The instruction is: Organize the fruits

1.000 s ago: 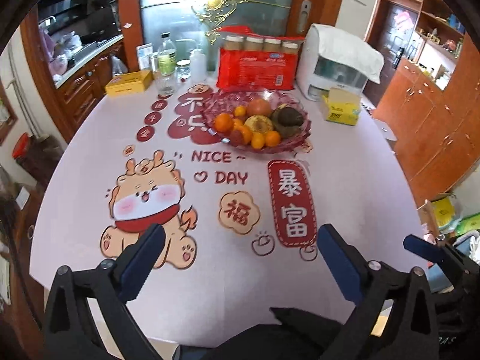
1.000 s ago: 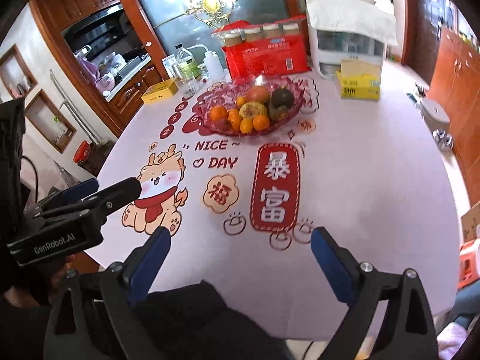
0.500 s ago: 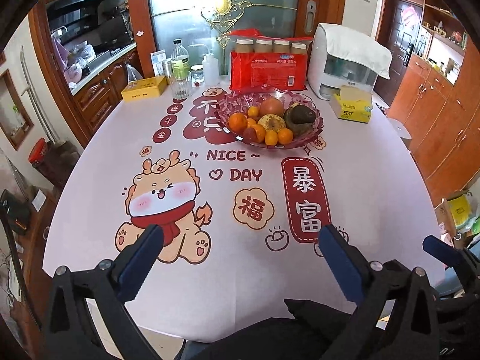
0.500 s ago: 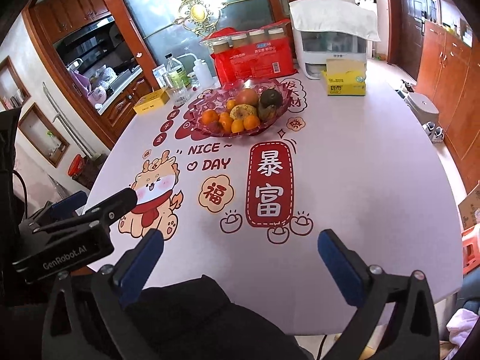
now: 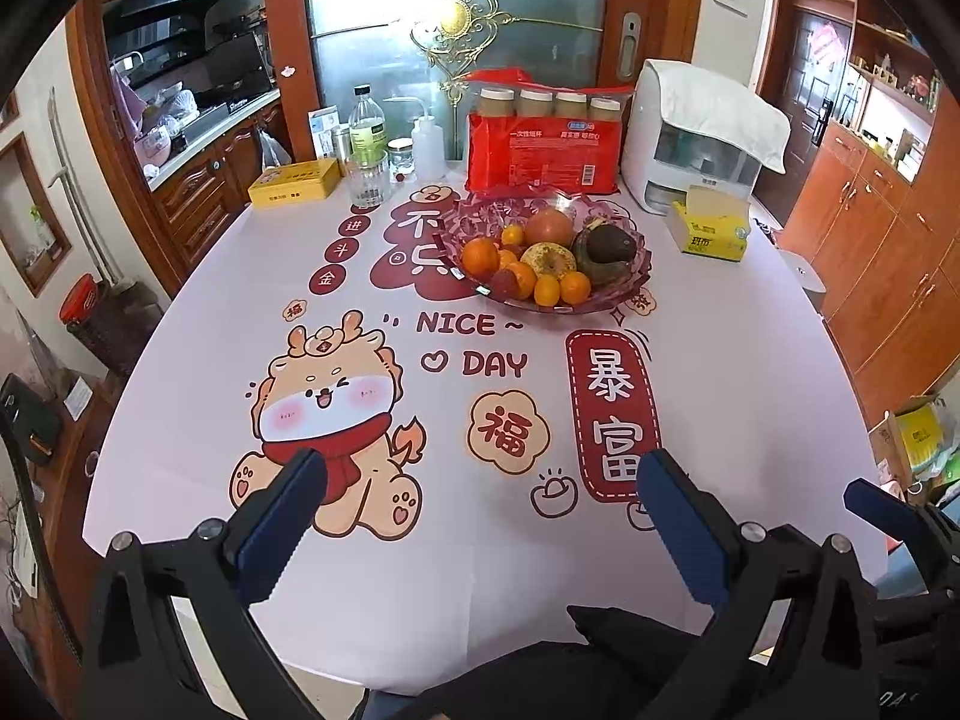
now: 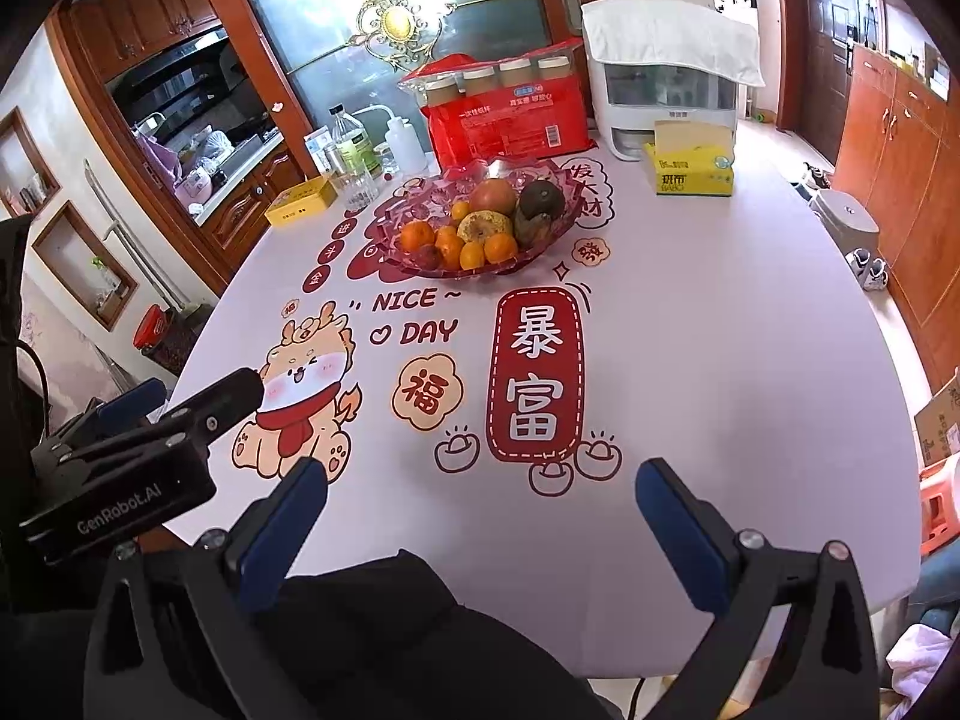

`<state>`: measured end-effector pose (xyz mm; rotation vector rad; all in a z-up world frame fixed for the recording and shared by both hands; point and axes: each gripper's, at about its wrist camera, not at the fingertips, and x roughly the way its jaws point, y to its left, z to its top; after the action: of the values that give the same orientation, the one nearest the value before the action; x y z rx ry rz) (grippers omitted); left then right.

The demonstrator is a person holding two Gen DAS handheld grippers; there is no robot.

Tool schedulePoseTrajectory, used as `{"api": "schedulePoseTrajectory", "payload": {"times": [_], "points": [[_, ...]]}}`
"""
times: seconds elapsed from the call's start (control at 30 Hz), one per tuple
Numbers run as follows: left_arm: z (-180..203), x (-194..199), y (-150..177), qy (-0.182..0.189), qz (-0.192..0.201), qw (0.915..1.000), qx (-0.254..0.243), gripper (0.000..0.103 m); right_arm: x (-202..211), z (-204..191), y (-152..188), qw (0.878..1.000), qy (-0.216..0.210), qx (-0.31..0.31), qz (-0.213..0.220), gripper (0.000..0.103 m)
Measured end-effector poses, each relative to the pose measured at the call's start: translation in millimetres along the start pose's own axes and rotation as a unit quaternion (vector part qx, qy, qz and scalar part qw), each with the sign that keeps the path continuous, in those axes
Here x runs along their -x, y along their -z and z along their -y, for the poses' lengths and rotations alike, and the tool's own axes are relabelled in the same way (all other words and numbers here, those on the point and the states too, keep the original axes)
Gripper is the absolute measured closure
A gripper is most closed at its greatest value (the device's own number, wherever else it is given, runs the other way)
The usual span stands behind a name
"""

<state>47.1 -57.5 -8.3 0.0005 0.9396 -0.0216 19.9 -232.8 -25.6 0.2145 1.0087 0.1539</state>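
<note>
Fruit bowl [image 5: 543, 294] sits toward the table's far edge, w/ oranges [image 5: 480, 255], a red apple [image 5: 549, 227] and dark avocados [image 5: 609, 247] piled inside. Red package [image 5: 543, 153] stands just behind it, yellow tissue box [image 5: 711, 231] near the far right corner. Left gripper [image 5: 477, 483] and right gripper [image 6: 480, 489] hover over the table's [image 6: 720, 360] near edge, both wide apart w/ nothing between the blue pads; right jaws have just been opening.

Wooden cabinets [image 5: 888, 252]; frosted glass door [image 5: 456, 36].
</note>
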Motion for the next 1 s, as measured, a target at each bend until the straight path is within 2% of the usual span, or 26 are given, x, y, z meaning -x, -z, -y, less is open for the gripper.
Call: {"api": "schedulePoseTrajectory", "payload": {"times": [1.0], "points": [[-2.4,-5.0,3.2,0.000,-0.005,1.0000,0.003,0.001,-7.3,2.0,2.2,1.000,-0.003,0.001,-0.009,0.000]]}}
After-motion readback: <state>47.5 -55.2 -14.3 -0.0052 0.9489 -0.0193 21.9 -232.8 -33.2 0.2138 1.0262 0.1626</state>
